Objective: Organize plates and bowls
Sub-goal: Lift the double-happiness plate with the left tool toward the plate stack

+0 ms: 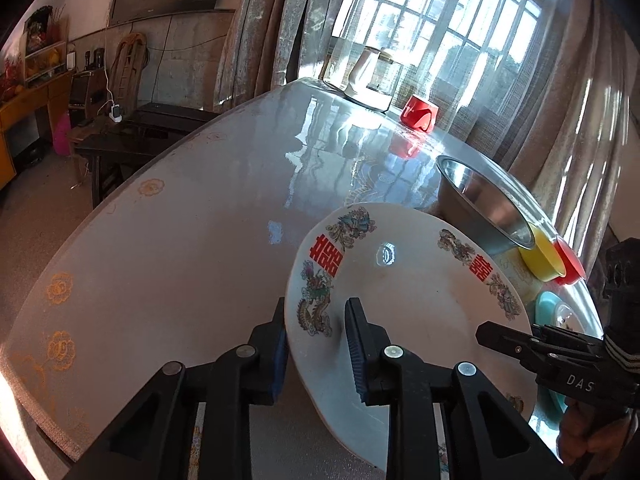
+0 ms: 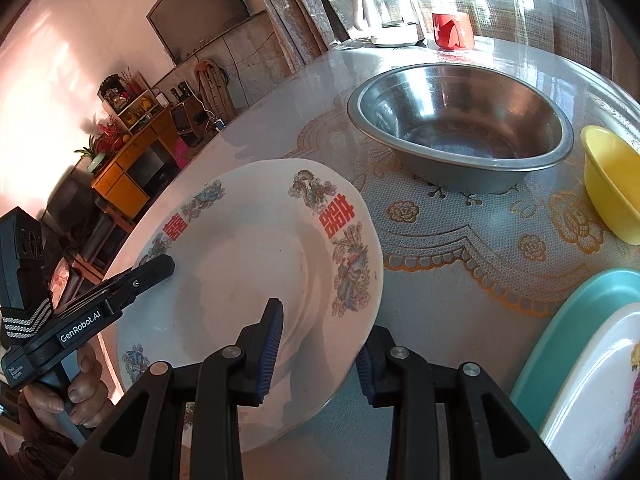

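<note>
- Left gripper (image 1: pixel 318 344): jaws straddle the near rim of the white plate (image 1: pixel 404 292), one blue pad under the rim, the other on the upper face. Gap is still visible on the upper side, so partly open; whether it's actually clamped, can't tell.
- Right gripper (image 2: pixel 320 356): same setup on the opposite rim of the same plate (image 2: pixel 248 280), left pad on the inside face, right pad outside the edge. Jaws wide, not pinched onto the rim as far as I can see.
- Plate sits between both sets of jaws, tilted, one edge raised off the table (image 1: pixel 160 240). Whether the low edge touches the tablecloth, can't tell.
- Plate look: round, white, shallow well, broad rim with dragon and phoenix prints plus red double-happiness characters. Round, so no real long axis; face points up and towards the right-wrist camera.
- Beyond the right jaws: steel basin (image 2: pixel 460 120), upright, open side up, on the lace-pattern cloth.
- Right of that: yellow bowl (image 2: pixel 612 184), just beside the basin.
- Near right of the right jaws: teal tray (image 2: pixel 568 344) with a white floral plate (image 2: pixel 600 392) on it.
- Far edge of table: red cup (image 2: pixel 452 30) and a kettle (image 2: pixel 384 12).
- Left-wrist view shows a red bowl (image 1: pixel 570 258) just behind the yellow one.
</note>
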`<state>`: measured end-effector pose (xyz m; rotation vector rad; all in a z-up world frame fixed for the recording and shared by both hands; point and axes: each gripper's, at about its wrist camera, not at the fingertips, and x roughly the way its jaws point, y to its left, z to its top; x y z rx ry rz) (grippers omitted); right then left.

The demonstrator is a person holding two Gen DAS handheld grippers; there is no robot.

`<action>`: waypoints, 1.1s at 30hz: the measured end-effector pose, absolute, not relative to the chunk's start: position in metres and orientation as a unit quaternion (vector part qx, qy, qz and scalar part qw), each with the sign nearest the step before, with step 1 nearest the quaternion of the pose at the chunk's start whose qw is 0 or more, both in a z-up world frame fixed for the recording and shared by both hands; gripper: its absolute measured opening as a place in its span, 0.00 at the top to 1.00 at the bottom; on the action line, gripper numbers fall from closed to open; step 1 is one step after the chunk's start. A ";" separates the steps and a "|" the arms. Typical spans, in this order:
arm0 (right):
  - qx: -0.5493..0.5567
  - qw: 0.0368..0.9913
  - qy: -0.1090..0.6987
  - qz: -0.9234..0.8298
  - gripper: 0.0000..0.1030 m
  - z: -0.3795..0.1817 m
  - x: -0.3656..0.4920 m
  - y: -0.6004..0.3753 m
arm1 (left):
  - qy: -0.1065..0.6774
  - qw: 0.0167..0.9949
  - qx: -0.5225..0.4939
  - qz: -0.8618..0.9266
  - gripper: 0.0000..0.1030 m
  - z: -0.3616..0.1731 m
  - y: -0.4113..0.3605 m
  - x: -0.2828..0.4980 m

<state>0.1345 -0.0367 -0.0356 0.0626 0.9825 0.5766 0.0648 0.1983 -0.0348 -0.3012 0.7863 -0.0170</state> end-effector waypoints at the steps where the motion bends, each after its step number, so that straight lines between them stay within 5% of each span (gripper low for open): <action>1: 0.023 0.843 0.463 0.272 0.67 -0.034 0.133 -0.037 | 0.382 0.913 -0.146 -0.009 0.74 -0.035 0.197 0.062; 33: 0.041 0.846 0.448 0.286 0.67 -0.042 0.092 -0.068 | 0.383 0.915 -0.119 -0.040 0.68 -0.038 0.163 0.051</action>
